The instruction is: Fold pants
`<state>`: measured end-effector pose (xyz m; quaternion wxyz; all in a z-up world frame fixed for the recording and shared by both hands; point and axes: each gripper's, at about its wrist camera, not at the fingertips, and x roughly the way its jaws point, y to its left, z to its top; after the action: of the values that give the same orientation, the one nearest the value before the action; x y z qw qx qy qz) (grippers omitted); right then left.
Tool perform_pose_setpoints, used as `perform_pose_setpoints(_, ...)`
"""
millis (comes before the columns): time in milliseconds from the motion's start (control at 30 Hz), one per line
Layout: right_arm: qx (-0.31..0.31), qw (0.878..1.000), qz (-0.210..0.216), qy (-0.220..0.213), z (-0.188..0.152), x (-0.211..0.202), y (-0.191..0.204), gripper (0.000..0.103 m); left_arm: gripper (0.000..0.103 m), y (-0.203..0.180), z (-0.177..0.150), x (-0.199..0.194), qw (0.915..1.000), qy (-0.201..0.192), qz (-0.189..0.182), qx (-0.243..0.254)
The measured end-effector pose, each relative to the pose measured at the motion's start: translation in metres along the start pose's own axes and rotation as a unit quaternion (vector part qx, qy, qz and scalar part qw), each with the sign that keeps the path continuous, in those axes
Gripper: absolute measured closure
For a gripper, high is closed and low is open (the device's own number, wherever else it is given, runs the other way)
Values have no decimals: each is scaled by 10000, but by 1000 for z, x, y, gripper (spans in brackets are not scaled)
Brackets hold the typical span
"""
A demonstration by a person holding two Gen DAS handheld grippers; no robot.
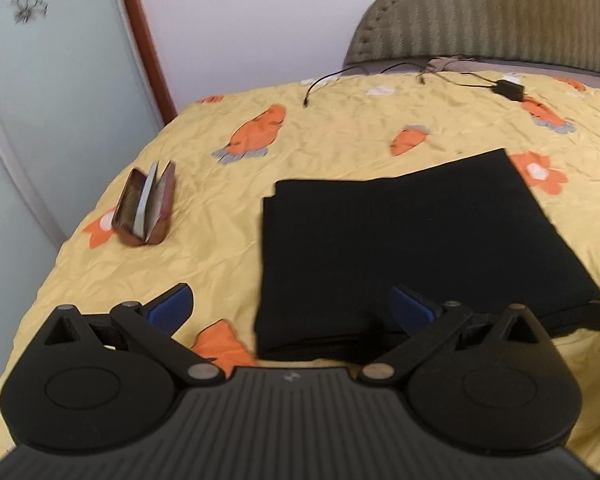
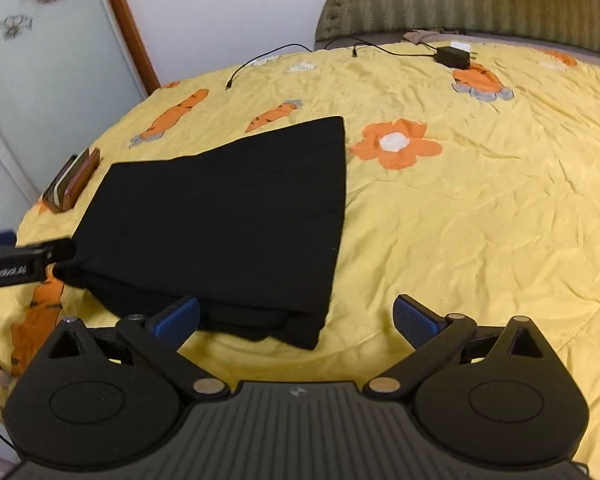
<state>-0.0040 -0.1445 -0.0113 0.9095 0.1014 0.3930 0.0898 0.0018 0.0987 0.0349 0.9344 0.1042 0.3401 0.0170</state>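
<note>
While both tongs, left [image 1: 290,308] and right [image 2: 296,318], gape wide and grip nothing, one folded pair of black pants [image 1: 412,248] lies on the bedspread [image 2: 480,208] just ahead, one wallet [image 1: 146,210] left of them.

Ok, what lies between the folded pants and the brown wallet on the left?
Only bare yellow bedspread: the left wrist view shows an open strip of it between the folded pants and the wallet.

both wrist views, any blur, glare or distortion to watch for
Left wrist: slightly soft, as with motion blur; the black pants show almost no fold detail. Right wrist: sharper, with the bedspread wrinkles crisp. Both: fisheye bends the bed edge; even light, no glare.
</note>
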Motion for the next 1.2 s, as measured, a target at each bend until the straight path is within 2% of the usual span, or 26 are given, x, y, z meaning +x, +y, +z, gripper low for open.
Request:
perform_pose_setpoints(200,94,9999,-86,31,-2,-7,5,0,0,-7,-3,-3,9995,119,-268,-88)
perform_pose_setpoints(467,87,9999,-88,49,0,-6,12,0,0,2,-6,-1,9990,228,-258,-274)
perform_pose_setpoints(800,147,9998,-42,151,-1,-2,10,0,0,0,-8,2,9990,293,-231,-251)
perform_pose_setpoints(967,129,9997,-31,217,-2,1,11,0,0,1,-7,2,9984,278,-402,-293)
perform_pose_setpoints(1200,180,9995,-9,252,-3,3,10,0,0,0,-7,3,9985,298,-356,-301)
